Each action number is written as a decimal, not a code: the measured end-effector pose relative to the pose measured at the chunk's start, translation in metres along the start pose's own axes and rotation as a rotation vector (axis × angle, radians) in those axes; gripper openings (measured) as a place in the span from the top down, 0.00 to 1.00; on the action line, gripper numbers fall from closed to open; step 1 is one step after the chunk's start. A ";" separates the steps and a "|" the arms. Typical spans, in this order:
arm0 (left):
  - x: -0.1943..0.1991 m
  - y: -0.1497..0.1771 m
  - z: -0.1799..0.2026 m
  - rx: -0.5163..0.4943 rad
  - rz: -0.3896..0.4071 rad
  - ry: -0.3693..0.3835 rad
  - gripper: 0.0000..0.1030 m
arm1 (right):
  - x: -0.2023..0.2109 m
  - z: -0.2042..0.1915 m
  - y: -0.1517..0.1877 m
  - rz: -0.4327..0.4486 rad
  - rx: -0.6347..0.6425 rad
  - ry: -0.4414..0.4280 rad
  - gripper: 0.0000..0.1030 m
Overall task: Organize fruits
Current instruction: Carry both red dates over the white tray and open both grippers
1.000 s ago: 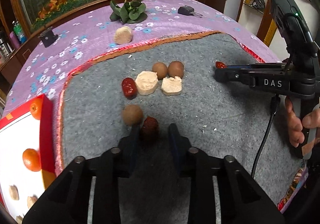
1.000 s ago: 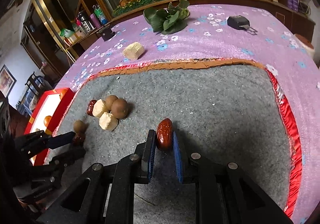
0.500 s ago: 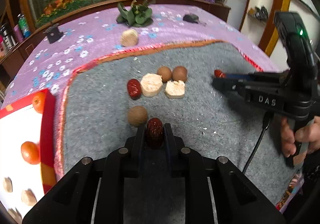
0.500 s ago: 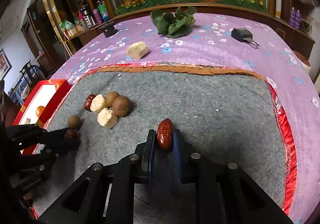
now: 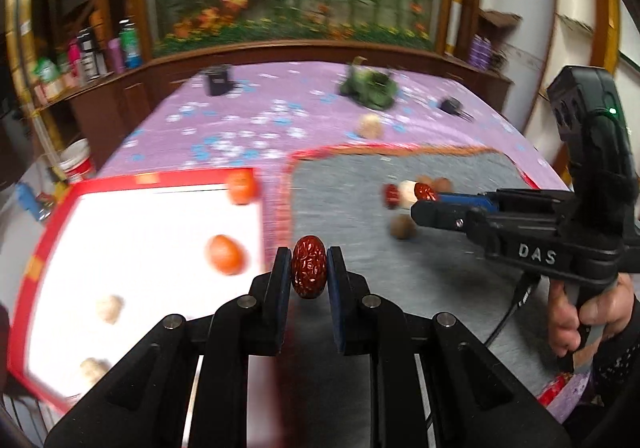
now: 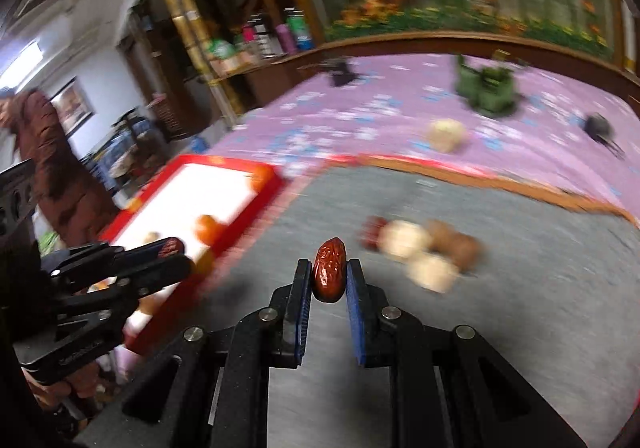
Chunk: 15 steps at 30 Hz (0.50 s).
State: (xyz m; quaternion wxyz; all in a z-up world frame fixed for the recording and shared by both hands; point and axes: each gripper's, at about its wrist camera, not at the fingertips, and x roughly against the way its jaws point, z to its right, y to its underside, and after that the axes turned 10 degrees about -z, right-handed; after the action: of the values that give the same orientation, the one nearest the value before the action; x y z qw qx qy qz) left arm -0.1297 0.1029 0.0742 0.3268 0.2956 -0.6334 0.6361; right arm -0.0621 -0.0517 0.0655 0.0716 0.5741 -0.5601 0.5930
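Left gripper (image 5: 308, 268) with a date (image 5: 308, 266) between its fingers, above the seam between tray (image 5: 48, 232) and felt mat (image 5: 340, 216). Tray to the left, on the tablecloth (image 5: 248, 124), with two oranges (image 5: 225, 254) and pale fruit pieces inside. Right gripper (image 6: 329, 272) to the right, with another date (image 6: 329, 268), before a fruit cluster (image 6: 424, 248) on the mat. Behind the mat, a plant (image 5: 370, 90).

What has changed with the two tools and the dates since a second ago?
Both tools closed on a red date and lifted it off the grey mat: the left tool holds one date, the right tool another date. Both have swung towards the red tray. The fruit cluster stayed put.
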 end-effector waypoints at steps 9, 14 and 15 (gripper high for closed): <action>0.006 0.022 -0.081 0.148 0.013 -0.155 0.85 | -0.046 -0.096 -0.023 -0.035 0.134 -0.105 0.84; -0.002 0.036 -0.105 0.192 -0.011 -0.183 0.85 | -0.078 -0.132 -0.018 -0.098 0.187 -0.123 0.84; -0.004 0.039 -0.108 0.196 -0.016 -0.188 0.85 | -0.082 -0.135 -0.017 -0.105 0.191 -0.123 0.84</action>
State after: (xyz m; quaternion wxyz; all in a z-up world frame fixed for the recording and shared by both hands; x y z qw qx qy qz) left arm -0.1540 0.2111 0.0452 0.2405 0.3895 -0.5939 0.6616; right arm -0.1036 0.1011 0.0513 0.0130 0.6422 -0.4736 0.6026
